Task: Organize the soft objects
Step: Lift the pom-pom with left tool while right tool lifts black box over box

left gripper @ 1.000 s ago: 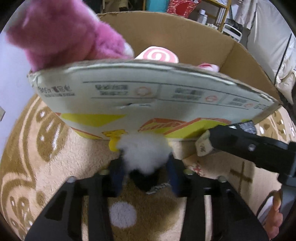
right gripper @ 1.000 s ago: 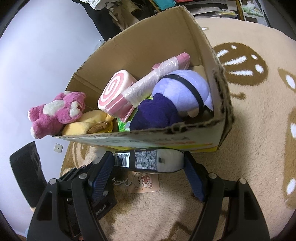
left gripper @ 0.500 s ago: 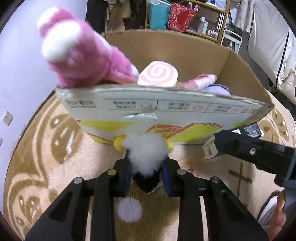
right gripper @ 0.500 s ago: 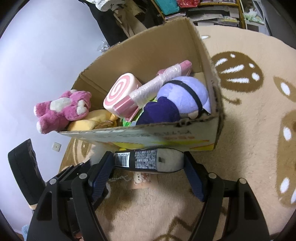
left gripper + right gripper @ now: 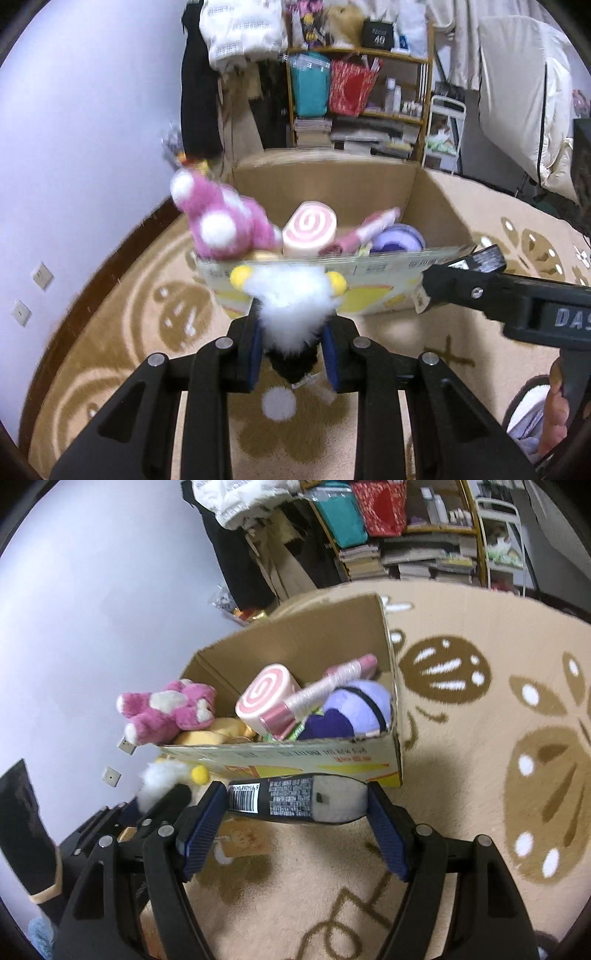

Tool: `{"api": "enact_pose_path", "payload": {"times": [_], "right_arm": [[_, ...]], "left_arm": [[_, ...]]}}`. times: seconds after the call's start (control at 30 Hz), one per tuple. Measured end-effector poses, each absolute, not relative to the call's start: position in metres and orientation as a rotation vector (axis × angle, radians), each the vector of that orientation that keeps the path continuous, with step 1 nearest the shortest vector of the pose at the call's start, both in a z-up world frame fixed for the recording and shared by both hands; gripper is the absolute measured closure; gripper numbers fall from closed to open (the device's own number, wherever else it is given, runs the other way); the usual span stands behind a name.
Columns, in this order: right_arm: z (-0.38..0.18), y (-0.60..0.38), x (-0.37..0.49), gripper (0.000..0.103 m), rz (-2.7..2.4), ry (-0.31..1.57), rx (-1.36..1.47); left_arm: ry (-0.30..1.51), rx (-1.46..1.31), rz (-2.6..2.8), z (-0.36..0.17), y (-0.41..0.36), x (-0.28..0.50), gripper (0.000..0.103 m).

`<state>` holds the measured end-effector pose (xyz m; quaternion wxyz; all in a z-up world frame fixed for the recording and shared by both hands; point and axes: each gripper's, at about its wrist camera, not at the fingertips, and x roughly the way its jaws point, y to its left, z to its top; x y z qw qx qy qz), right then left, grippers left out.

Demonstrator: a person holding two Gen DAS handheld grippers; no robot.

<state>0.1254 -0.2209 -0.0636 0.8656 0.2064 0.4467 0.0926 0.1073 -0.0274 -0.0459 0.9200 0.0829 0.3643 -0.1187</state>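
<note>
1. While its jaws have just been closing, the left gripper (image 5: 292, 334) clamps a white fluffy toy (image 5: 291, 306).
2. Right gripper (image 5: 297, 805) grips a dark tube-shaped plush (image 5: 295, 800) endwise.
3. Both toys hang just before the cardboard box (image 5: 295, 635) on the carpet (image 5: 480, 775).

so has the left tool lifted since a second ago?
Yes. The left tool rose: its white plush, formerly below the box's front wall, now overlaps the rim.

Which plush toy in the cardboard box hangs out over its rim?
The pink bear: it lies over the cardboard box's left corner, limbs outside; the swirl roll and purple plush sit inside.
</note>
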Motion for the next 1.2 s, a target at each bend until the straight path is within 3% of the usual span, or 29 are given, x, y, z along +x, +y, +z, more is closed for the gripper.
{"api": "enact_pose_path", "payload": {"times": [0.4,0.7,1.0,1.2], "right_arm": [[-0.016,-0.219,0.126,0.023,0.2,0.818,0.339],[-0.016,-0.213,0.141,0.023,0.202,0.806,0.301],[-0.007,-0.215,0.17,0.023,0.201,0.787,0.255],[-0.005,-0.219,0.19,0.023,0.199,0.794,0.196]], "left_arm": [[0.561,0.179,-0.246,0.017,-0.03,0.104,0.077],[0.463,0.234,-0.259,0.046,-0.044,0.126,0.077],[0.452,0.193,-0.253,0.059,-0.053,0.159,0.077],[0.549,0.157,-0.25,0.036,-0.057,0.184,0.077]]}}
